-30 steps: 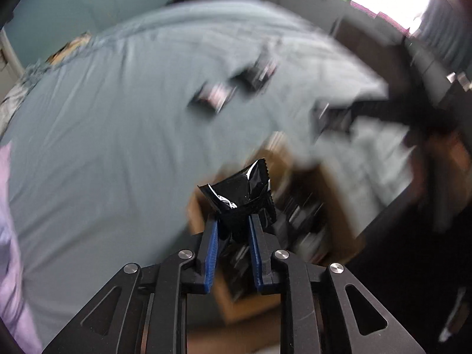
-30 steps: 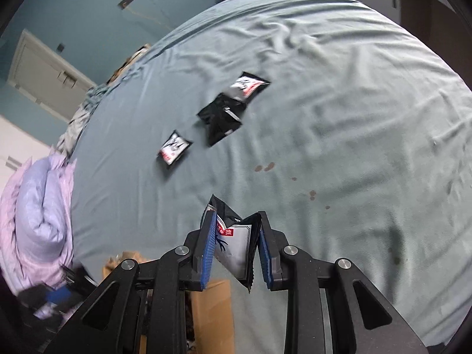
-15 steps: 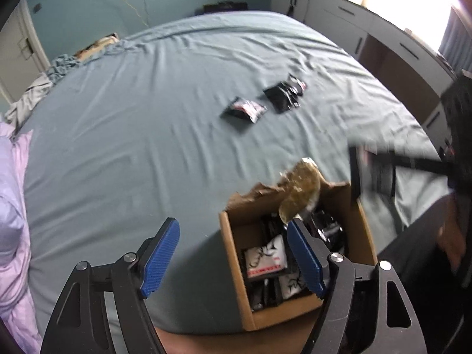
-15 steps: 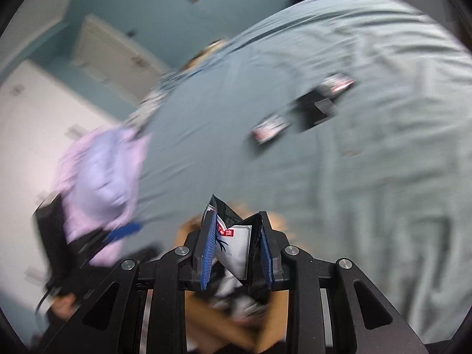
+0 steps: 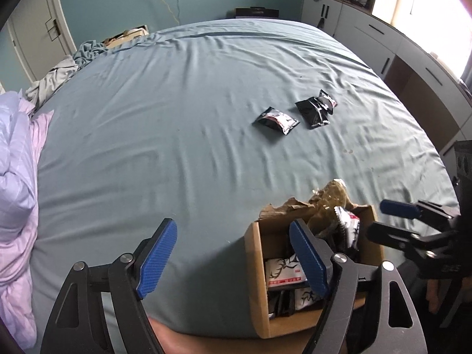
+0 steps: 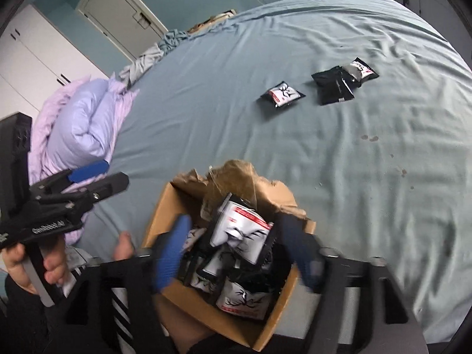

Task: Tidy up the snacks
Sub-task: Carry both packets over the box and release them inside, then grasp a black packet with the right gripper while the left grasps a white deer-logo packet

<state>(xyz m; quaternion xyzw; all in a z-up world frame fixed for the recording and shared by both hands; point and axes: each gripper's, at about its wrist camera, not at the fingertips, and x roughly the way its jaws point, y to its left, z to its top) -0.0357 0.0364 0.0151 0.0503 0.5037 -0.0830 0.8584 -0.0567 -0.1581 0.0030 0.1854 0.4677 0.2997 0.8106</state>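
1. The small black-and-white foil snack packets (image 5: pixel 276 120) beyond the brown cardboard box (image 6: pixel 224 318) look light, crinkly and slippery; I'd pinch a crimped edge.
2. The left gripper (image 5: pixel 233 261) and right gripper (image 6: pixel 236 255), each clamped on a packet a second ago, now have jaws opening and empty; the right's packet (image 6: pixel 242 233) drops into the box.

Both cameras ride just behind their own blue-padded fingers, tilted down over the near edge of the bed (image 5: pixel 183 124). The left wrist view has the cardboard box (image 5: pixel 256 268) just right of its fingers; the right wrist view looks straight down into it (image 6: pixel 165 215). Both share the loose snack packets (image 5: pixel 276 120) far ahead.
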